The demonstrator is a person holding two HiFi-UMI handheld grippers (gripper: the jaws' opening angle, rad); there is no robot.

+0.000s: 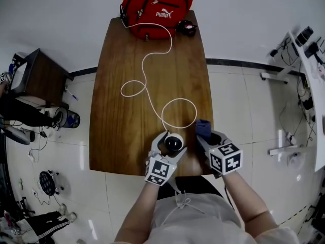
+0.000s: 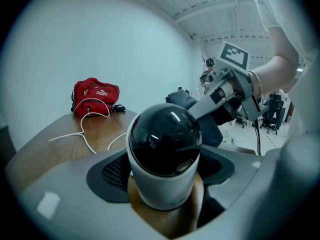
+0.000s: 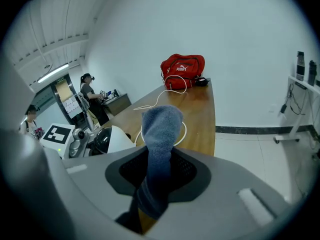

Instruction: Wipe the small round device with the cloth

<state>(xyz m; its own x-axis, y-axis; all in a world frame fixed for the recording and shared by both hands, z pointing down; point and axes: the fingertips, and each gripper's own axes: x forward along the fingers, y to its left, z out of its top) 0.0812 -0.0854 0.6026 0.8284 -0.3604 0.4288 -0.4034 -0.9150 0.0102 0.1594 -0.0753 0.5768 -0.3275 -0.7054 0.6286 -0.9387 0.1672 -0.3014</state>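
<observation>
The small round device [image 1: 174,144], white with a glossy black dome, sits between the jaws of my left gripper [image 1: 171,137] just above the wooden table's [image 1: 122,131] front edge. In the left gripper view the device [image 2: 165,149] fills the space between the cupped pads, which close against its sides. My right gripper [image 1: 205,136] is shut on a blue cloth [image 1: 203,127] that sticks up out of its jaws. The cloth [image 3: 161,134] stands a short way to the right of the device [image 3: 112,139], not touching it.
A white cable [image 1: 147,85] snakes from the device across the table to a red bag [image 1: 157,6] at the far end. A dark side cabinet [image 1: 40,78] and clutter stand on the floor at the left. People stand in the background [image 3: 90,96].
</observation>
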